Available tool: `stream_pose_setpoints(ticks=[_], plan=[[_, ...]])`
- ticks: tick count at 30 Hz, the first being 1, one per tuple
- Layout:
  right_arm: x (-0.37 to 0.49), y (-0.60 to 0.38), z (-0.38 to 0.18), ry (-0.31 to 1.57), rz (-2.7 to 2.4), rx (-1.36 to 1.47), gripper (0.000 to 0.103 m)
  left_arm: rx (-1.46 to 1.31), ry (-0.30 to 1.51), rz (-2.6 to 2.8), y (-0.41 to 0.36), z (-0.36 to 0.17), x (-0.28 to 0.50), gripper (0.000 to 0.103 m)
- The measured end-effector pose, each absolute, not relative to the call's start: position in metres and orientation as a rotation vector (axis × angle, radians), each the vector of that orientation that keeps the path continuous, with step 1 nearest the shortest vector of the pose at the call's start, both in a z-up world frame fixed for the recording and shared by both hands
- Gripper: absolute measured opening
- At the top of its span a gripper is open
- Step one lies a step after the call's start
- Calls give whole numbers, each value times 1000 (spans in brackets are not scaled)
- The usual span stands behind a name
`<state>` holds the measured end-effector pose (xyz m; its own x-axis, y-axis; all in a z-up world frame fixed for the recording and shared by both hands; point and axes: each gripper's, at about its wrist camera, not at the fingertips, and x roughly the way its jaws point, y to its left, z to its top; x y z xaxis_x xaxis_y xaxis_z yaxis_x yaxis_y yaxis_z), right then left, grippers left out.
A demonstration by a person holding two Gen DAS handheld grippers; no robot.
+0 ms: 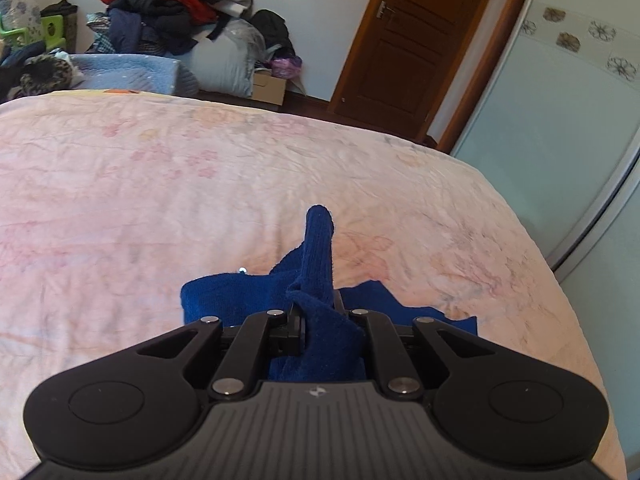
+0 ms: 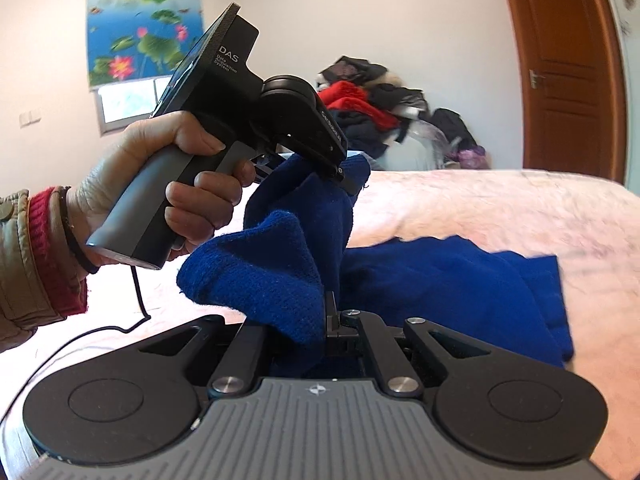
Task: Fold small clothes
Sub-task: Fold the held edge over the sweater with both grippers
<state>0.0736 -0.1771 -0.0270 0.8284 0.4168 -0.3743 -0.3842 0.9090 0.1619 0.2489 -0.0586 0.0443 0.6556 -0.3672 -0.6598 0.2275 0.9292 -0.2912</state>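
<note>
A dark blue knit garment (image 1: 316, 264) lies partly on the pink bed sheet (image 1: 160, 184). My left gripper (image 1: 318, 312) is shut on a bunched fold of it, with a narrow strip draped forward over the fingers. In the right wrist view my right gripper (image 2: 326, 320) is shut on another bunched edge of the same blue garment (image 2: 460, 280), lifted off the bed. The left gripper (image 2: 344, 178) shows there too, held by a hand (image 2: 160, 168), clamped on the cloth's upper part. The rest of the garment trails flat to the right on the sheet.
A heap of red and dark clothes (image 1: 168, 8) sits beyond the bed's far edge, with a cardboard box (image 1: 268, 88) beside it. A wooden door (image 1: 420, 40) and a sliding wardrobe panel (image 1: 560, 100) stand at the right. A cable (image 2: 120, 320) runs across the sheet.
</note>
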Motion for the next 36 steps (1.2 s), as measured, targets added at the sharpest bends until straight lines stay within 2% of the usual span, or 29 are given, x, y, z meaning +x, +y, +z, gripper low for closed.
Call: stream_pose_setpoints(ticks=[20,26,36], plan=[[93,-285,-83,500,310,499,6,3,875,-365,-190,2,269,10],[99,-309,-103,533,302,619,6,44,879,-332,-203,-8,270,10],[100,-315,-118,552,300,661,6,96,867,-300,-215,-10,268,10]])
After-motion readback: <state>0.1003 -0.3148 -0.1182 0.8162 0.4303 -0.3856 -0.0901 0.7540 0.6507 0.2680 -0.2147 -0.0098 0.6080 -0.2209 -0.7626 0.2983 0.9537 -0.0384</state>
